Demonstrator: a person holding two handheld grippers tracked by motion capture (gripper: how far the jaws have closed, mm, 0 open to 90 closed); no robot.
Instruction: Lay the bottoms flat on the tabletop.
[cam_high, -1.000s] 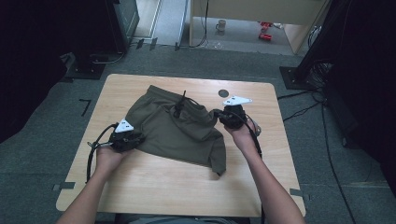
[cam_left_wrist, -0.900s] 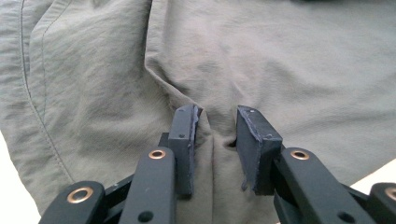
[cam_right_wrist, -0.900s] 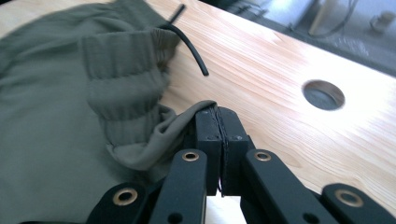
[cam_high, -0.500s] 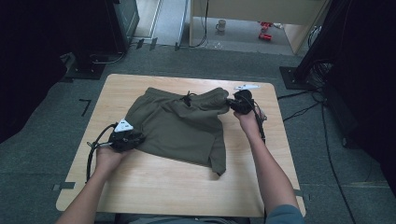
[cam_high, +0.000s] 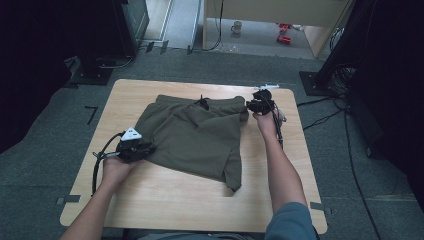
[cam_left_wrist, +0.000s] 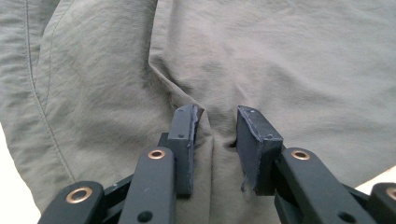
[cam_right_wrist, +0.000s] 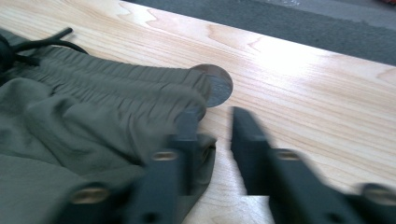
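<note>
A pair of olive shorts is spread on the wooden worktop, with the elastic waistband toward the far edge and one leg reaching toward the near side. A black drawstring lies on the waistband.

The cloth is thin and woven, so it is judged to be light, soft and limp; it cannot be broken, but it folds and wrinkles wherever it is pulled, and no shape is kept by it alone. A somewhat smooth surface is suggested, so a shallow pinch may slip off.

The left gripper is at the near left edge of the shorts. In the left gripper view its jaws stand partly apart, with a ridge of cloth gathered between them; whether this ridge is firmly clamped cannot be told. The right gripper is at the right end of the waistband, and its jaws are parted, the cloth lying against one jaw only.

A good hold is judged to be the thick gathered waistband or a stitched hem, because more layers are offered there than in the flat middle.
</note>
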